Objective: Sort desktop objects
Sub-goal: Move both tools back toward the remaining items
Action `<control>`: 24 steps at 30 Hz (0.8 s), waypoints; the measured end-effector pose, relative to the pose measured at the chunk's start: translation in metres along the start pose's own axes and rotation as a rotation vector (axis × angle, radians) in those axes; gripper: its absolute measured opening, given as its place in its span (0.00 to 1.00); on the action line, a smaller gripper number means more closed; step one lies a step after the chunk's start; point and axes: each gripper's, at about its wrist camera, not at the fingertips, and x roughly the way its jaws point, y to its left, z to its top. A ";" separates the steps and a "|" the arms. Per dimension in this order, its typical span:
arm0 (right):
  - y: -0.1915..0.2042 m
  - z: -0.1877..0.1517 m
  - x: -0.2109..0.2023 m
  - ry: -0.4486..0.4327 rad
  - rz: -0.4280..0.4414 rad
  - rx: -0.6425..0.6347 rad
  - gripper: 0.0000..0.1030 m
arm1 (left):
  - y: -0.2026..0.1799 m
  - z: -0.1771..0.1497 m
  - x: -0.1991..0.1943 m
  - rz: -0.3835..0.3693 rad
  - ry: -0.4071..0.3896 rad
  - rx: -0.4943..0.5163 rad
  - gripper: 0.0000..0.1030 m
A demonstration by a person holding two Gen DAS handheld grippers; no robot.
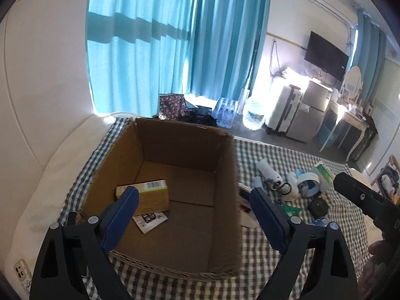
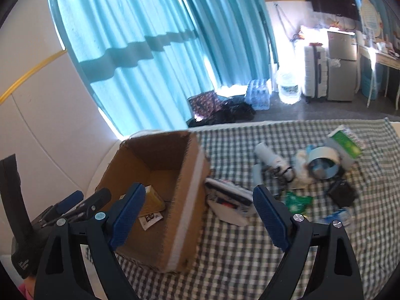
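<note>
Gaping wide, the left gripper [image 1: 193,207] hangs over the open cardboard box [image 1: 175,150], blue pads well apart, nothing between them. Right gripper [image 2: 200,208] likewise spread wide and empty, poised over the box's right wall and the checked cloth [image 2: 237,262] beside it.

Inside the box, on the floor toward the left wall: a yellow-brown carton [image 1: 147,195] with a barcode on its upper face. A small white packet with black print [image 1: 150,220] lies just below it, its top edge tucked under the carton. Both show again in the right wrist view, carton [image 2: 153,200] and packet [image 2: 150,220], partly behind the right gripper's left finger.

Box stands upright on the checked cloth, a strip of pale tape [image 2: 190,200] running down its right outer wall. Just beside that wall, on the cloth, a flat white pack with red and dark print [image 2: 230,200], lying tilted.

Farther right, a loose heap on the cloth: a white bottle on its side [image 2: 266,155], a roll of wide tape [image 2: 322,161], a green-and-white pack [image 2: 346,142], a small black box [image 2: 342,195], a green wrapper [image 2: 297,200]. Items in the heap touch or overlap; details blurred.

Beyond the cloth: teal curtains [image 1: 155,37], a pack of water bottles [image 1: 225,111] on the floor, a white suitcase [image 1: 285,110], a wall-mounted dark screen [image 1: 326,55].
</note>
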 end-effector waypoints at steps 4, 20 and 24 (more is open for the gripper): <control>-0.029 0.003 -0.057 -0.064 -0.068 0.004 0.85 | -0.049 -0.011 -0.032 -0.078 -0.036 0.053 1.00; -0.162 -0.075 -0.146 -0.050 -0.261 0.082 0.88 | -0.160 -0.117 -0.004 -0.189 0.065 0.132 1.00; -0.190 -0.096 -0.130 -0.007 -0.268 0.145 0.88 | -0.163 -0.141 0.024 -0.198 0.056 0.077 1.00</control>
